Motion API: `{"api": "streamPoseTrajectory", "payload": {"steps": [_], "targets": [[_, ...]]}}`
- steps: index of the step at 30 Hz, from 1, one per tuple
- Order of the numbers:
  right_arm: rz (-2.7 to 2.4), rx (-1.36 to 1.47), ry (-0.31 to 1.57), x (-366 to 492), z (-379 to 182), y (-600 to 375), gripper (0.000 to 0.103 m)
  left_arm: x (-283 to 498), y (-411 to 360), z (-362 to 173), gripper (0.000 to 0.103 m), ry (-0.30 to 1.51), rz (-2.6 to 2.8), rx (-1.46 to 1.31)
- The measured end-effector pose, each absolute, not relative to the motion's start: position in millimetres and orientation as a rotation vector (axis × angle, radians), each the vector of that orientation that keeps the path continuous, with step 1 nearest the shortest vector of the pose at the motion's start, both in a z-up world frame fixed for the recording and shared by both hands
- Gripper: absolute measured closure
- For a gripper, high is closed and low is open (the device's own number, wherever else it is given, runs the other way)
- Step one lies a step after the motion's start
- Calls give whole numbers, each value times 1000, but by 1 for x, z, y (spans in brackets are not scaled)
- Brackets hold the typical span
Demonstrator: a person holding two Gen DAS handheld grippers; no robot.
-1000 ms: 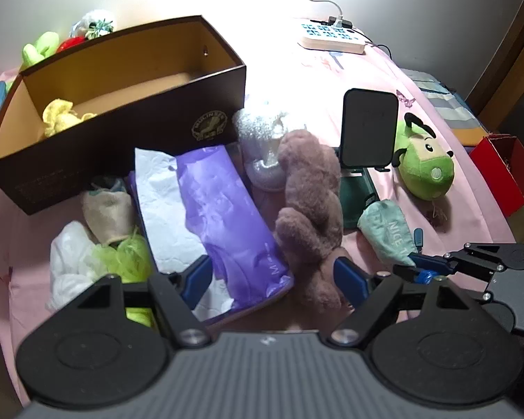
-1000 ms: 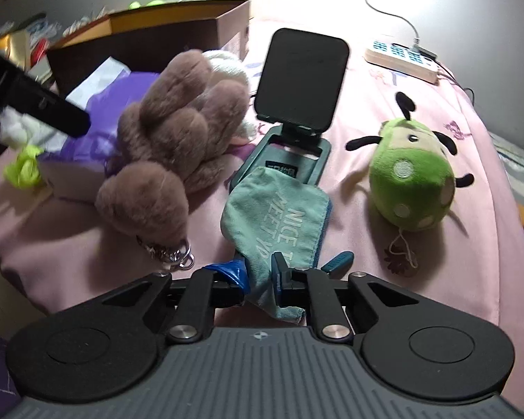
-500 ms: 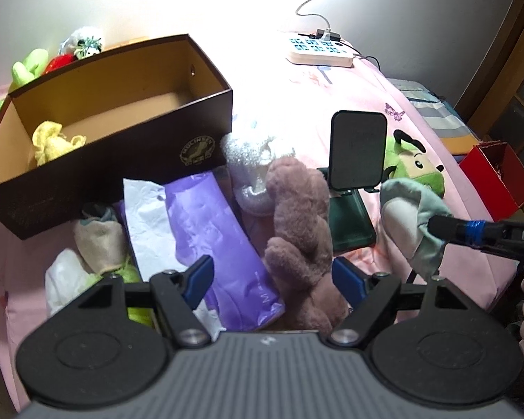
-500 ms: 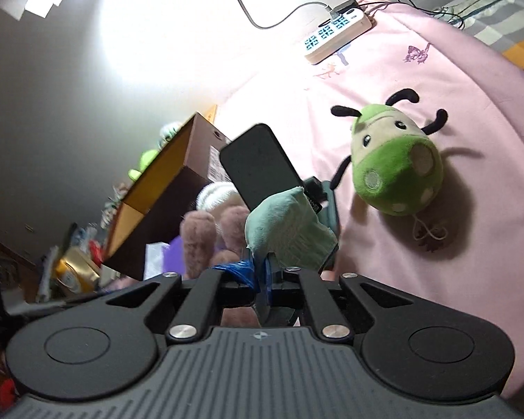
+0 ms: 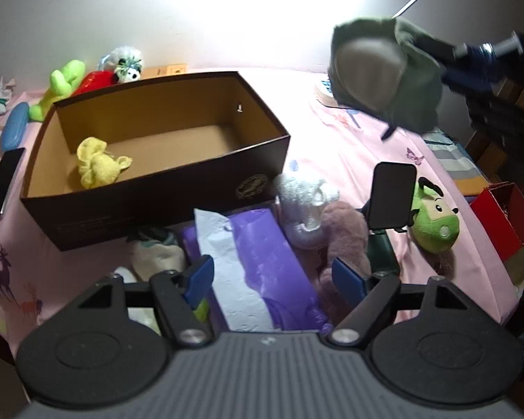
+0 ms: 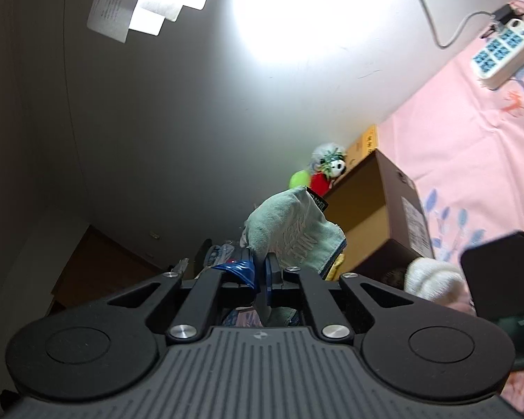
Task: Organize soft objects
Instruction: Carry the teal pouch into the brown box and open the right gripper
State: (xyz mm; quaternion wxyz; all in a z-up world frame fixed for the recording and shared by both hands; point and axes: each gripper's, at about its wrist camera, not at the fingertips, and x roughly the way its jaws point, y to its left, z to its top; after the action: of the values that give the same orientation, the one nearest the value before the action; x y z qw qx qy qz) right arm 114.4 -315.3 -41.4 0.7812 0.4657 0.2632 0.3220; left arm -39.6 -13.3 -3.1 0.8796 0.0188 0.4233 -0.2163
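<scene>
Through the left wrist camera we see our left hand-held gripper [image 5: 273,276] with its blue pads spread wide and nothing between them, poised above a purple tissue pack [image 5: 262,272] and a brown plush toy [image 5: 346,234] that lie on the pink-covered surface [image 5: 332,146]. Behind them stands an open brown cardboard box [image 5: 157,174] with a yellow soft item [image 5: 99,162] lying on its floor. To the right a green bug plush [image 5: 435,221] lies just beside a dark phone on a stand [image 5: 392,195]. High at the upper right, clear of the surface, our right hand-held gripper [image 5: 450,66] carries a teal cloth pouch [image 5: 384,73], blurred in this view.

Through the right wrist camera we see our right hand-held gripper [image 6: 260,269] pressed together, pinching the lower edge of the teal cloth pouch [image 6: 293,230], which stands up above the pads and bears pale lettering. Beyond it lies the brown cardboard box [image 6: 377,209], and a white power strip [image 6: 503,49] rests on the pink cover at the far right.
</scene>
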Motion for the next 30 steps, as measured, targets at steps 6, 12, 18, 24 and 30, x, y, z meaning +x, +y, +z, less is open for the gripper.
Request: {"api": "streamPoseTrajectory", "payload": {"steps": [6,12,18,24,30], "targets": [[730,942,630,194,-35,-266,103,-41,27,-15,21,908,-359,4],[665,890,758,265,-60,-210,103,-43,63,-30,21,947,-273,-35],[576,779,860,309,-87,-155,103,-42,93,-41,21,975,-209,-66],[502,657,913,326,-103,-121,103,-36,111,-48,20,997,-179,-86],[506,578,1036,341,-122,-95,103,-31,118,-49,20,1001,-178,-97]]}}
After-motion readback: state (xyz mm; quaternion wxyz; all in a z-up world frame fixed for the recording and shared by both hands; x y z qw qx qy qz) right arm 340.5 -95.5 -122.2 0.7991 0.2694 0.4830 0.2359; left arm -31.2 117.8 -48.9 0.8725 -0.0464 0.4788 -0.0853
